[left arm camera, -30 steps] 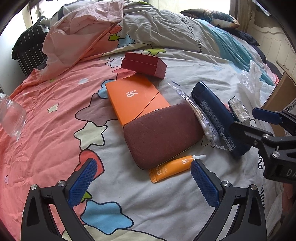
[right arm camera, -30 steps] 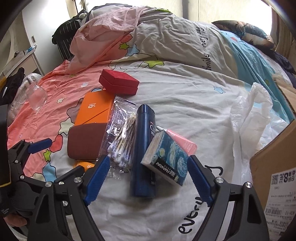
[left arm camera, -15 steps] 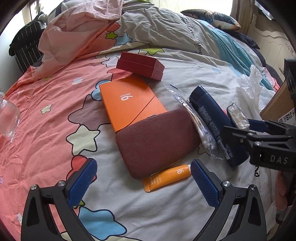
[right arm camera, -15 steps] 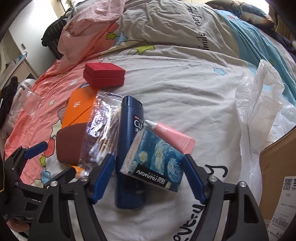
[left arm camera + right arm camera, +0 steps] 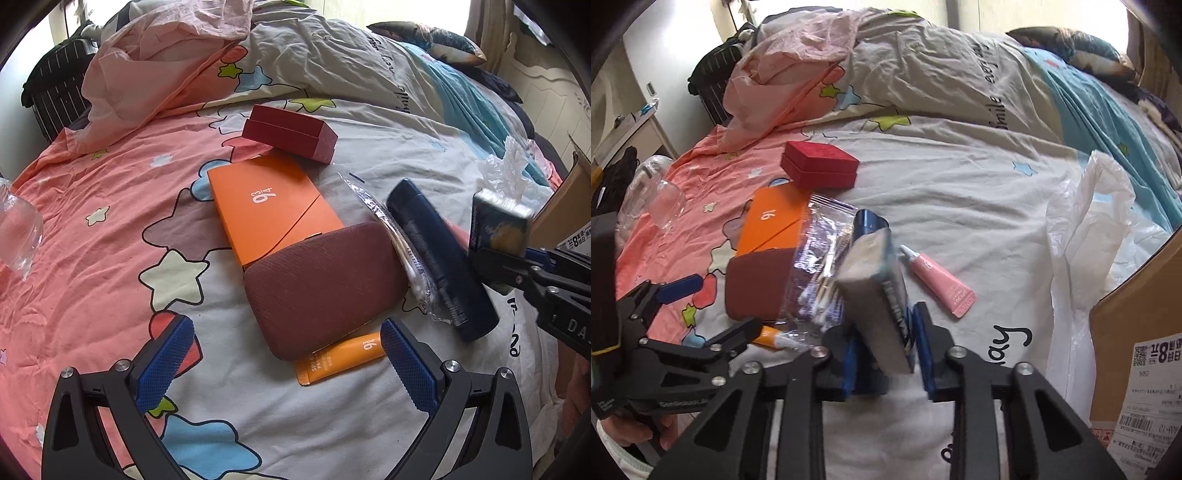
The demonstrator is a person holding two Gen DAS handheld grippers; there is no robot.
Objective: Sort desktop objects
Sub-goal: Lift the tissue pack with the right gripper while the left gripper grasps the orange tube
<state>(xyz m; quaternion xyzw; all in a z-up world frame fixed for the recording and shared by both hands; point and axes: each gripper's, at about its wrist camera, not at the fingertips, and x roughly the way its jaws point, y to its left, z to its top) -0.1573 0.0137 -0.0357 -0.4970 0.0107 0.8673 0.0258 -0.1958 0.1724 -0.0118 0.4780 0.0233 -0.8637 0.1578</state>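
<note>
My right gripper (image 5: pixel 886 360) is shut on a tissue pack (image 5: pixel 877 295) with a starry-night print, lifted and tilted above the bedding; the same tissue pack (image 5: pixel 496 225) shows at the right of the left wrist view. My left gripper (image 5: pixel 282 363) is open, low over the quilt, just before a maroon case (image 5: pixel 325 284) and an orange tube (image 5: pixel 340 356). An orange box (image 5: pixel 269 210), a red box (image 5: pixel 290 133), a dark blue bottle (image 5: pixel 439 258), a bag of cotton swabs (image 5: pixel 820 273) and a pink tube (image 5: pixel 938 282) lie on the bed.
A cardboard box (image 5: pixel 1137 332) with a shipping label stands at the right, a white plastic bag (image 5: pixel 1086 236) beside it. A clear plastic bottle (image 5: pixel 18 229) lies at the left. Rumpled pink and grey bedding (image 5: pixel 177 66) piles up at the back.
My right gripper closed on the tissue pack and lifted it off the blue bottle, uncovering the pink tube. The left gripper stayed open and barely shifted.
</note>
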